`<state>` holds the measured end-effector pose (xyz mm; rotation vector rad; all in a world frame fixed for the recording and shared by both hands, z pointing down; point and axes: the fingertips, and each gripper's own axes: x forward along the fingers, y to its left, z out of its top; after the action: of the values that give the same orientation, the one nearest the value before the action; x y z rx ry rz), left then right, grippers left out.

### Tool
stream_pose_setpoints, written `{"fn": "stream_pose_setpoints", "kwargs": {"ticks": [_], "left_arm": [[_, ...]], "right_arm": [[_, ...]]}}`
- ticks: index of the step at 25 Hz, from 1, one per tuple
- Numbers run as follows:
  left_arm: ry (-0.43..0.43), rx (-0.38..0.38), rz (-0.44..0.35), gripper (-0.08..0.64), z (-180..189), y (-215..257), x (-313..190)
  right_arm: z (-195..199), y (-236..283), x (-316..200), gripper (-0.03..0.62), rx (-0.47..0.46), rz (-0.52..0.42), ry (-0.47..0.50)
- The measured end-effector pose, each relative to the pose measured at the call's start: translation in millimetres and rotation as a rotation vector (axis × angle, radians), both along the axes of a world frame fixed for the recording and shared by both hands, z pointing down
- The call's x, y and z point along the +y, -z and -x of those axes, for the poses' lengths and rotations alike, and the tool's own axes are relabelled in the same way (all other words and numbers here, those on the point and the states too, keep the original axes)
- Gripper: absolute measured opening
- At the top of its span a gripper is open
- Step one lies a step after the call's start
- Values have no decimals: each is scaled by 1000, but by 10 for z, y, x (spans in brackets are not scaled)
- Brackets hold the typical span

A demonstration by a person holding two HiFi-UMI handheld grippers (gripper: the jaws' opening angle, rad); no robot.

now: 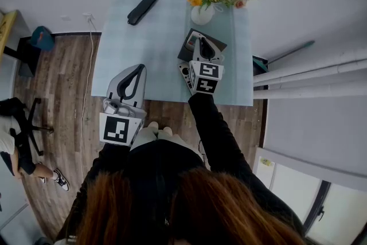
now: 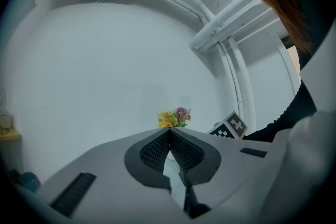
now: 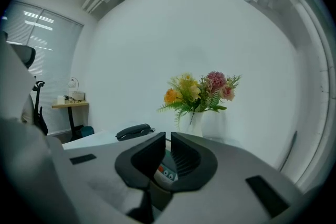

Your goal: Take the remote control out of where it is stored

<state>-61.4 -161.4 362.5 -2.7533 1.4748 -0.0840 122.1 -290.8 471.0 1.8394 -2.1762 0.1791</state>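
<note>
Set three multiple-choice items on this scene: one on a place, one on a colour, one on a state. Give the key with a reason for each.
1. Where does the vase stand?
A. at the far right corner of the table
B. on the floor
C. on a chair

2. What colour is the vase?
A. black
B. white
C. red

3. How do the jaws of the left gripper stand?
A. wide apart
B. closed on a remote control
C. together, with nothing between them

Key:
1 A: the head view shows it on the tabletop by the far right corner.
2 B: its body is white in the right gripper view.
3 C: the left gripper view shows the tips meeting.
</note>
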Motion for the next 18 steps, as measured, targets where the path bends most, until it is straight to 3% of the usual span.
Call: {"fn": "stream_pose_setpoints", "kwargs": {"ticks": [2,13,18], "left_arm": [[2,1,4,5,0,-5,-7],[7,10,0,5,19,-36,-39],[8,-10,22,5,12,-74,-51]], "right_arm": [[-4,-35,-26,26,-3,10,-4],[-96,-299,-162,189,5,101,-29],[-85,-357,-242,209,10,115,-33]]}}
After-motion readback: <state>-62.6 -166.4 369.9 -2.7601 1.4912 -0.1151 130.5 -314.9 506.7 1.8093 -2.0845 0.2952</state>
